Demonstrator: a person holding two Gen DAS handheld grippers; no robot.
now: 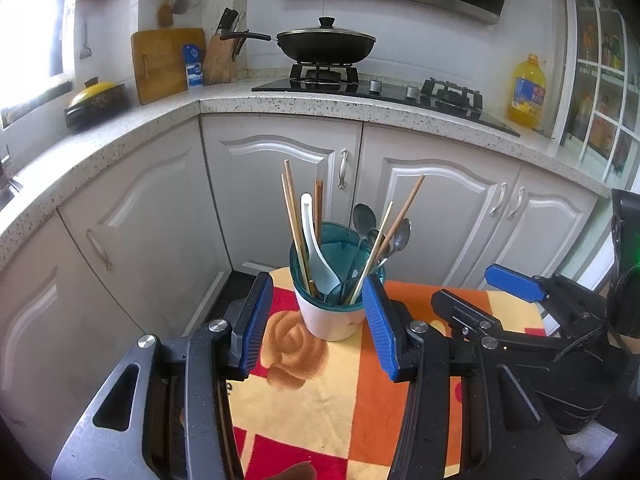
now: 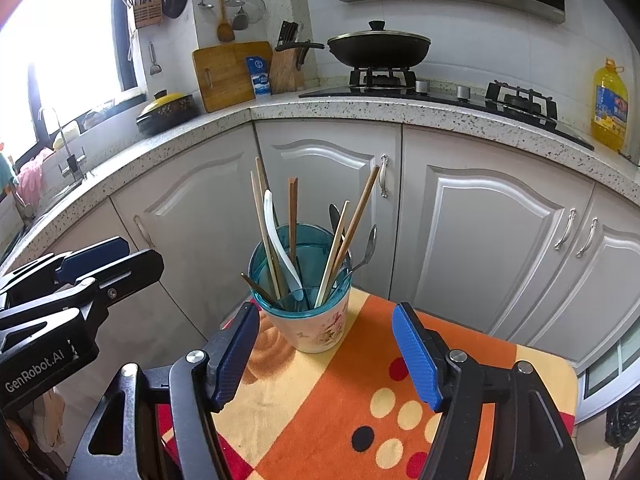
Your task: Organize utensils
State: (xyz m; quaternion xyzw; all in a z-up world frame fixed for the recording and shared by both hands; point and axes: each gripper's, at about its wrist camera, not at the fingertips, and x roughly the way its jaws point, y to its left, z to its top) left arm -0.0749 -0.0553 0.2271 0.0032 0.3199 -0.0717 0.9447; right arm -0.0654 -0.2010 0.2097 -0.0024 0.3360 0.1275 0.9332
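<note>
Left wrist view: the left gripper (image 1: 318,326) hangs w/ both blue pads spread wide, nothing between them but air, and the utensil cup (image 1: 334,300) sits right ahead of its tips, centred in the gap but not touched. The cup, a teal insert in a white holder, stands on a small table under a patterned cloth (image 1: 320,400). In it: chopsticks (image 1: 294,224) leaning toward the gripper's left side, a white soup spoon (image 1: 314,240) beside them, metal spoons (image 1: 366,220) toward the right, plus a couple more sticks (image 1: 402,216) angled right. Off to the right the other gripper shows, jaws apart. Right wrist view: the right gripper (image 2: 326,354) is also wide open & empty, w/ the same cup just ahead and slightly left of centre, near but clear of the left pad. The cloth in front of both grippers carries no loose utensils; everything seen is already upright in the cup. So I'd judge the gathering looks about done; what's maybe left is sorting by type, since sticks and spoons are mixed across the cup's sections, though I can't tell how it's divided. Kitchen counter (image 2: 360,110) beyond is well apart.
</note>
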